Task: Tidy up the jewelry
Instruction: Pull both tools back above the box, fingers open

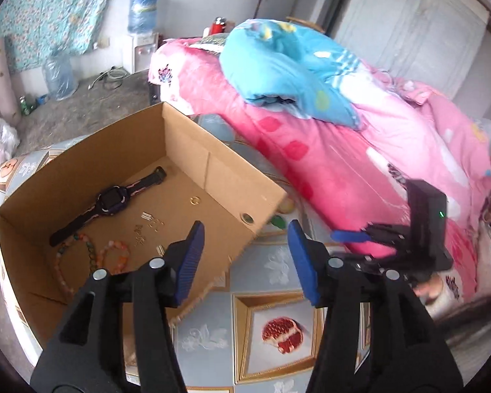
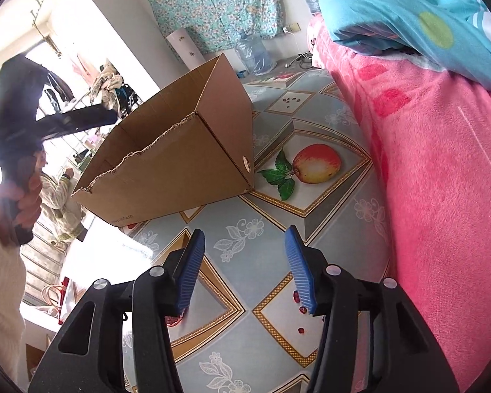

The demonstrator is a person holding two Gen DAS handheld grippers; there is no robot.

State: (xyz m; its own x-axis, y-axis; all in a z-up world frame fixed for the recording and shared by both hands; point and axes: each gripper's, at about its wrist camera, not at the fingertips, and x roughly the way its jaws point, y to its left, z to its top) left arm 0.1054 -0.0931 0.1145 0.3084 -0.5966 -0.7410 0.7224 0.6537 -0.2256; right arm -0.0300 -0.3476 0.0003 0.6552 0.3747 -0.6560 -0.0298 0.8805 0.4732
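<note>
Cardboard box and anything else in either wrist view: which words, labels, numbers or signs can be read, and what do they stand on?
Nothing can be read with certainty.
Cardboard box: a small line of print near its bottom edge in the right wrist view, too small and blurred to read.
Round sticker on the box corner: no legible marks.
Watch in the box: dark screen, no text.

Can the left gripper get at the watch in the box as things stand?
Probably yes. The left gripper is open and empty, above the near corner of the cardboard box. The box top is open, and the watch lies flat and uncovered on its floor, beads beside it.
</note>
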